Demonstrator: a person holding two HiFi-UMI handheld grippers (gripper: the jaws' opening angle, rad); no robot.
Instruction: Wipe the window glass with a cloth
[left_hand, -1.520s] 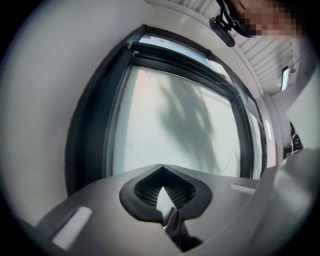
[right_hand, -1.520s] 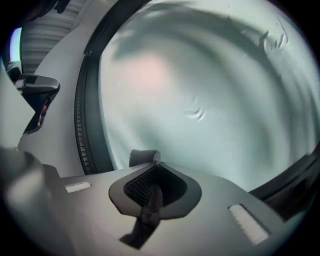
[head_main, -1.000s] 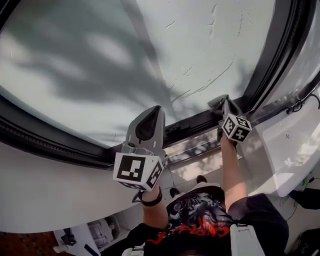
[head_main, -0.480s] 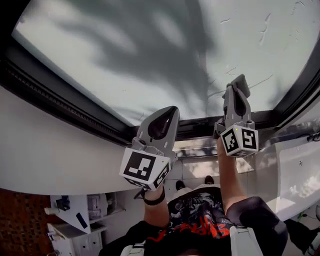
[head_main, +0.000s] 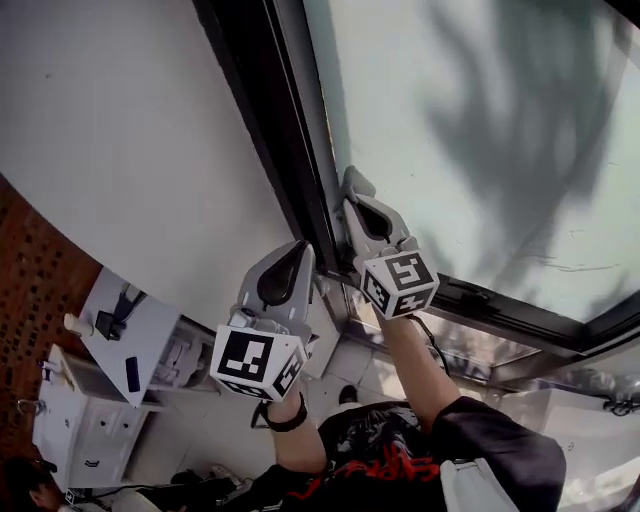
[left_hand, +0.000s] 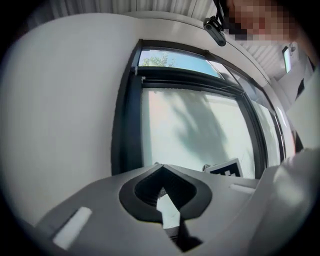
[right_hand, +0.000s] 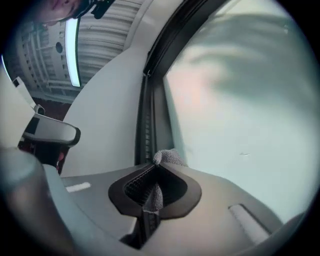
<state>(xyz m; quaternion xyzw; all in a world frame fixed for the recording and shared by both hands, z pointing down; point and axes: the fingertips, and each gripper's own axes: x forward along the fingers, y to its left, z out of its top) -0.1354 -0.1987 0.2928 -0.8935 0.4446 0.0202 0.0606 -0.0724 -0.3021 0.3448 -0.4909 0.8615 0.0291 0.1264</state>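
Wiping step under way, by the look of it. Right gripper (head_main: 352, 183) clenched on small grey woven cloth (right_hand: 169, 157), tuft at pale frosted window glass (head_main: 480, 120) edge, just beside black metal frame (head_main: 262, 120). Left gripper (head_main: 296, 250) closed, empty. Next likely needs cloth pressed on and swept across pane.

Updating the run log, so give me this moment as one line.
right gripper: shut on cloth, tip at window glass edge by dark frame | left gripper: shut, empty, clear of glass
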